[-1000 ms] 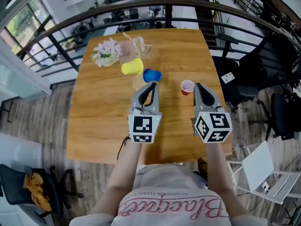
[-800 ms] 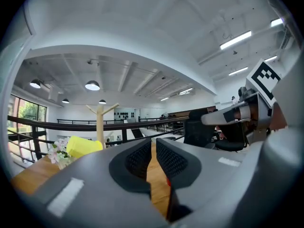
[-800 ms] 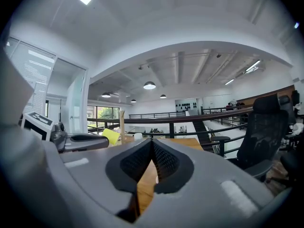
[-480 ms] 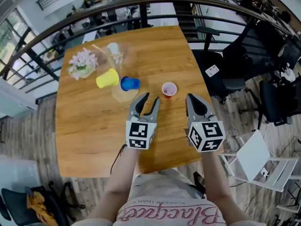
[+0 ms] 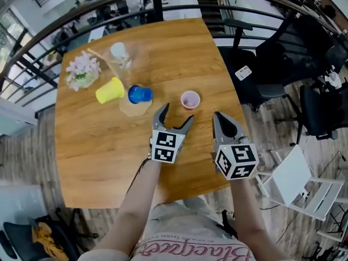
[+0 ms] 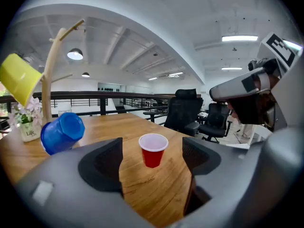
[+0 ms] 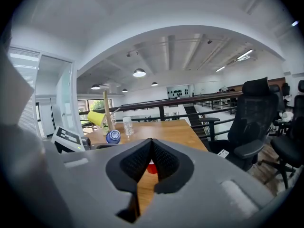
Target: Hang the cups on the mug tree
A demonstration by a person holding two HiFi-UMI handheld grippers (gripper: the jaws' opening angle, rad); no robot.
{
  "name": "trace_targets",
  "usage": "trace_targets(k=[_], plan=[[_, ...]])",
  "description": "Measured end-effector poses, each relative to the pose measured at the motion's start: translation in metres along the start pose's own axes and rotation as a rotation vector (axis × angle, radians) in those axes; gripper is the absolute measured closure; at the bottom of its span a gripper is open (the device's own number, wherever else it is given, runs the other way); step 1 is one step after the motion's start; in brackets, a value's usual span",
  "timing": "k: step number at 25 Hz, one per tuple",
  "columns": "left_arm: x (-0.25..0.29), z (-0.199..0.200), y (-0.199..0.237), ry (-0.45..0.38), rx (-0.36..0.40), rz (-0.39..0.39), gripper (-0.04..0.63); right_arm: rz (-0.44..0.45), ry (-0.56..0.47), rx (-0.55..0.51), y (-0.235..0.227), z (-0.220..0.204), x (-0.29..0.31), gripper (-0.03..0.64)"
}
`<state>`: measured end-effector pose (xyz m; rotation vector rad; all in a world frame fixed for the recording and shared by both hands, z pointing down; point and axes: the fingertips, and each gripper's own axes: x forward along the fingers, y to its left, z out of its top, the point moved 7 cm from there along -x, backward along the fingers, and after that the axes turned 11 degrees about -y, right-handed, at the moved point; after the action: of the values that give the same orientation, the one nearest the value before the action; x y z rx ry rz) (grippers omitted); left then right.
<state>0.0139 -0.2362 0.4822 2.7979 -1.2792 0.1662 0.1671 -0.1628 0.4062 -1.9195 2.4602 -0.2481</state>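
Observation:
A wooden mug tree (image 5: 132, 108) stands on the table (image 5: 92, 145) with a yellow cup (image 5: 109, 90) and a blue cup (image 5: 140, 94) hanging on it. A red cup (image 5: 190, 99) stands upright to its right. My left gripper (image 5: 175, 115) is just short of the red cup; its jaws have just been opening and stand wide with nothing between them. In the left gripper view the red cup (image 6: 153, 149) stands ahead between the open jaws, untouched, with the blue cup (image 6: 62, 132) and yellow cup (image 6: 18, 78) at the left. My right gripper (image 5: 218, 117) is shut and empty.
A vase of flowers (image 5: 81, 70) and a clear glass (image 5: 118, 50) stand at the table's far left. Black office chairs (image 5: 272, 58) and a white chair (image 5: 299, 184) stand past the right edge. A railing (image 5: 32, 64) runs behind the table.
Both grippers have sunk toward the table. The left jaws went from shut to wide open, pointing at the red cup. The right jaws stayed shut.

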Motion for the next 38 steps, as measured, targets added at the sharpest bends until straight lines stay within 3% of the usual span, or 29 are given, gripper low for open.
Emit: trace_targets(k=[7, 16, 18, 20, 38], plan=[[0.034, -0.036, -0.001, 0.104, 0.018, -0.026, 0.196, 0.014, 0.035, 0.017, -0.005, -0.019, 0.016, 0.615], [0.077, -0.049, -0.005, 0.146, 0.061, -0.024, 0.195, -0.01, 0.071, 0.046, -0.018, -0.04, 0.017, 0.615], [0.083, -0.048, -0.005, 0.144, 0.066, -0.017, 0.203, -0.021, 0.075, 0.05, -0.022, -0.042, 0.015, 0.615], [0.087, -0.046, -0.004, 0.136, 0.067, -0.009, 0.271, -0.03, 0.076, 0.05, -0.026, -0.042, 0.014, 0.615], [0.051, -0.007, 0.005, 0.078, 0.047, -0.003, 0.282, -0.04, 0.025, 0.043, -0.009, -0.022, 0.009, 0.615]])
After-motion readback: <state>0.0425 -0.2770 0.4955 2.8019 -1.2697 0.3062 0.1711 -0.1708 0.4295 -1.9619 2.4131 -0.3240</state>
